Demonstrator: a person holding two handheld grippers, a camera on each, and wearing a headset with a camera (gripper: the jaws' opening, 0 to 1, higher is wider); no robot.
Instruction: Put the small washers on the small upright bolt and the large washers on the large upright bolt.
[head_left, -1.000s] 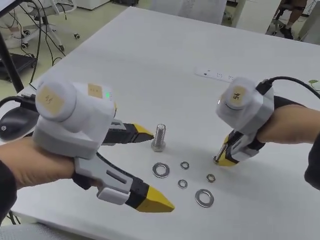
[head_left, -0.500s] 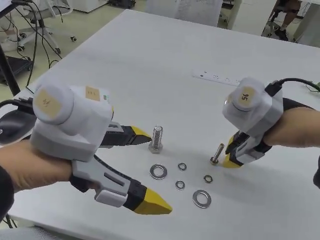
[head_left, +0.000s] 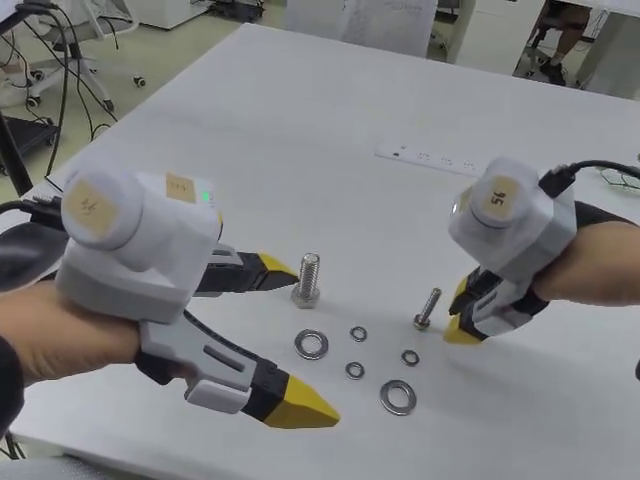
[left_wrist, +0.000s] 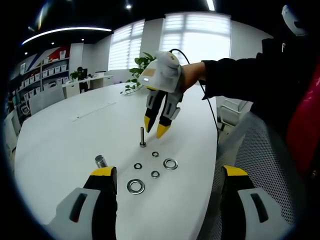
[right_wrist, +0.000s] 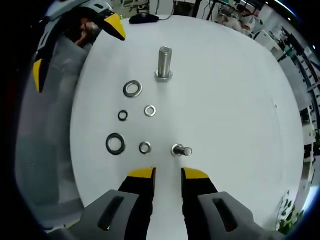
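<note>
Right gripper (right_wrist: 168, 174) is open just a crack and holding nothing, tips pointed down at the table (head_left: 300, 150). In its own view the small bolt (right_wrist: 181, 150) stands upright just ahead at 1 o'clock. The nearest of the three small washers (right_wrist: 145, 147) sits at 11, so I'd guess the right one grabs first. Left gripper (left_wrist: 169, 175) is spread wide and empty too, over by the large bolt (head_left: 308, 278), also upright. The two large washers (head_left: 311, 345) and the small ones all lie flat, none on a bolt yet.
</note>
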